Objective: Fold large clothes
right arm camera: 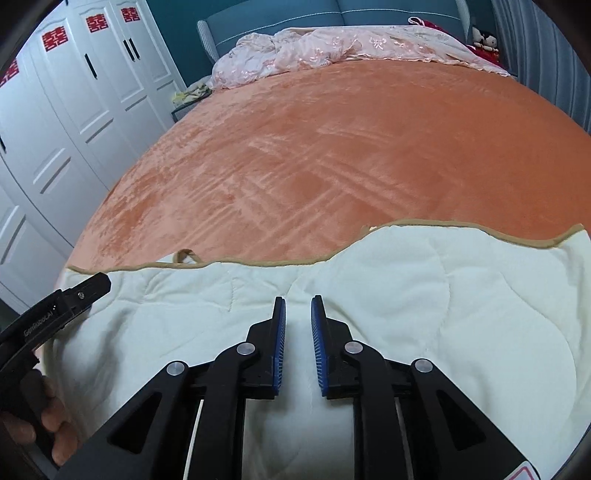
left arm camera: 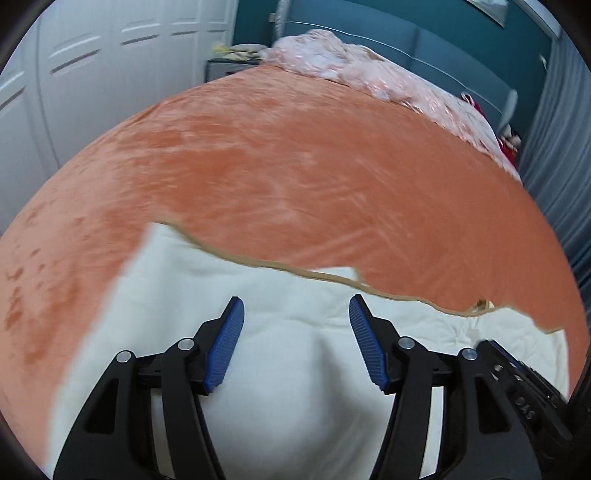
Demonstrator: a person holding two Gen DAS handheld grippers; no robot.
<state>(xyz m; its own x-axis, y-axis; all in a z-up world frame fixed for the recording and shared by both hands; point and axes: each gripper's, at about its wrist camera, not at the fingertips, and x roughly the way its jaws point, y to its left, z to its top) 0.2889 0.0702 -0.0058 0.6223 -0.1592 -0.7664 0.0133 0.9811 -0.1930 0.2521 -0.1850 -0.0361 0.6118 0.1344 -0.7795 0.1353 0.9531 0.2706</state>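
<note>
A large cream quilted garment (left arm camera: 280,350) with tan edge binding (left arm camera: 258,263) lies spread on the near part of an orange bed cover (left arm camera: 295,177). It also shows in the right wrist view (right arm camera: 424,306), with a tan hanging loop (right arm camera: 186,254) at its far edge. My left gripper (left arm camera: 296,308) is open just above the cloth, holding nothing. My right gripper (right arm camera: 298,308) hovers over the cloth with its blue pads a narrow gap apart and nothing between them. The left gripper's body (right arm camera: 55,310) shows at the left of the right wrist view.
A crumpled pink embroidered quilt (right arm camera: 332,51) lies at the head of the bed against a teal headboard (right arm camera: 280,14). White wardrobe doors (right arm camera: 74,92) stand left of the bed. A bedside table (right arm camera: 184,101) and soft toys (right arm camera: 485,40) sit at the far corners.
</note>
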